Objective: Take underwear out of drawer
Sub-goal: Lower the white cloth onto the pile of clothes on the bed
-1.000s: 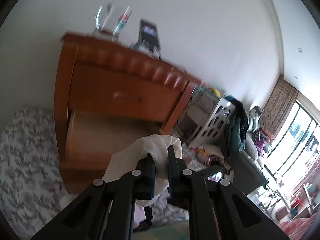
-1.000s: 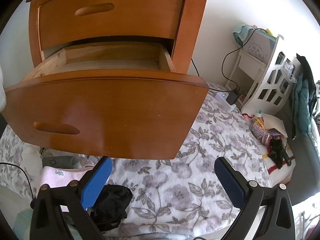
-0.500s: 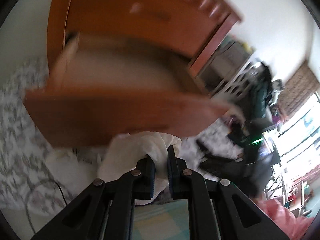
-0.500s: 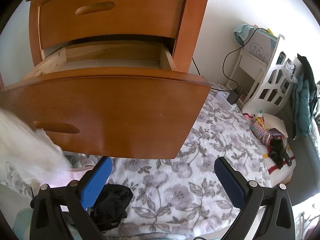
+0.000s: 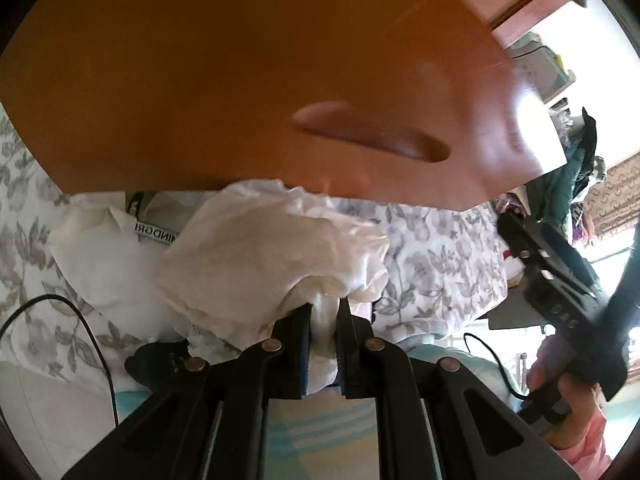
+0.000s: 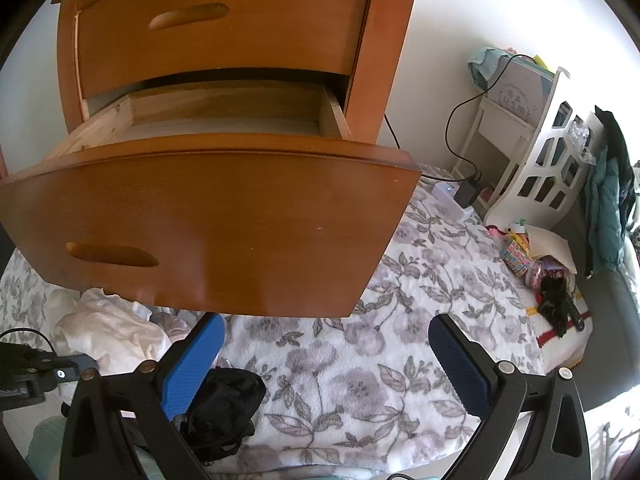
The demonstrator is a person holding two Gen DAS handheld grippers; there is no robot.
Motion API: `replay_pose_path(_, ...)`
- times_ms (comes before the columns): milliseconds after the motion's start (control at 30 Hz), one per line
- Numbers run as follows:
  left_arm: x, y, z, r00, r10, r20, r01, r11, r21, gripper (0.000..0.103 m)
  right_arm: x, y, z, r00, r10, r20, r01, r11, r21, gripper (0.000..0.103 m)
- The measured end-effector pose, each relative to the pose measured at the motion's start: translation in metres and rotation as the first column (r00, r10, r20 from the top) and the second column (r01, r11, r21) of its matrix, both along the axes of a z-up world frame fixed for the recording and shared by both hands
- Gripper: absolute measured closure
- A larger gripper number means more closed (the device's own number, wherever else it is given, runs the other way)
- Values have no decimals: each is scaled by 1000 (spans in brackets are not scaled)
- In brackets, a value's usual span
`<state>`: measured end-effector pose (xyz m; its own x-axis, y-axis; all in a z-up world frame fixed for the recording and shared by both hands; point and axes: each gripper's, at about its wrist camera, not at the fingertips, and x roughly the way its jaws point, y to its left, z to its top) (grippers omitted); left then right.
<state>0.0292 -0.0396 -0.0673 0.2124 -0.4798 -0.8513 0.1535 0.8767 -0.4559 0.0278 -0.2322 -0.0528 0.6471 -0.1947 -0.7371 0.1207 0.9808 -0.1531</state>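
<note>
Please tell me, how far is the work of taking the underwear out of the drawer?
Mostly done. The lower drawer stands open and looks empty where visible. The left tool is shut on the white underwear, outside and below the drawer front, over other clothes on the floral blanket. Left: release it. The right tool is open and idle.

One wooden nightstand (image 6: 384,60) with two drawers: upper drawer (image 6: 224,28) closed, lower drawer (image 6: 224,220) open. Two grippers: left gripper (image 5: 323,344), right gripper (image 6: 326,354). Loose garments: perhaps three — cream underwear (image 5: 272,252), white garment (image 5: 100,248), black garment (image 6: 228,408).
</note>
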Motion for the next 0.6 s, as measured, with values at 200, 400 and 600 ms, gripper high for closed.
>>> replay_pose_path(200,4,-5,-14,999,15,-32,-15,1000,20,93,0,1,-1,1000,2,-2,-2,1000,-5,0)
replay_pose_path(400,12,-9,-28,998,24,-58,-22,999,34,93,-1,2,-2,1000,4,-5,-4,1000,-11,0)
replay_pose_path(600,14,-6,-34,996,45,-80,-43,999,23,93,-1,2,-3,1000,7,-7,-7,1000,-18,0)
